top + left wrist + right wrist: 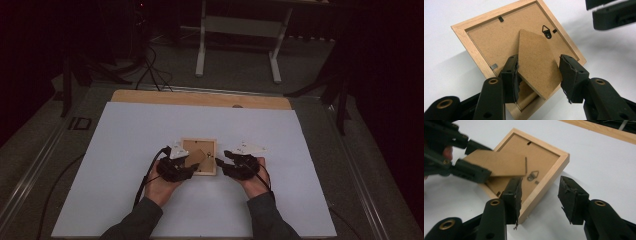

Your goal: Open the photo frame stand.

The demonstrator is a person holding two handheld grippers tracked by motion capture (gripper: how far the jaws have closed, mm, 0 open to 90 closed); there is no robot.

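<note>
Dark surroundings close in on a white sheet [150,150] spread over a wooden table [200,97], with a pale metal stand on the floor beyond it. From the high view, a small wooden picture frame [199,142] lies back-side up on the sheet, nearer the person's edge than the far one. The left gripper [186,167] sits at the frame's left near corner, and the right gripper [225,162] sits just beside the frame's right edge. Both are held by hands coming up from below the frame, sleeves dark.

Along the left gripper view, the left gripper [539,77] has its jaws spread moderately, one on either side of the frame's fibreboard stand flap [536,65], which is lifted up off the frame's brown backing [496,40]. The left jaw lies against the flap's edge; the right jaw stands near the other edge, and whether it touches I cannot tell. A black hanger hook [546,31] sits on the backing just beyond the flap's tip.

Along the right gripper view, the right gripper [540,195] has its jaws well apart and holding nothing, straddling the frame's [549,173] near corner from above. Across the frame, the left gripper [469,160] has the raised flap [496,165] between its jaws.
</note>
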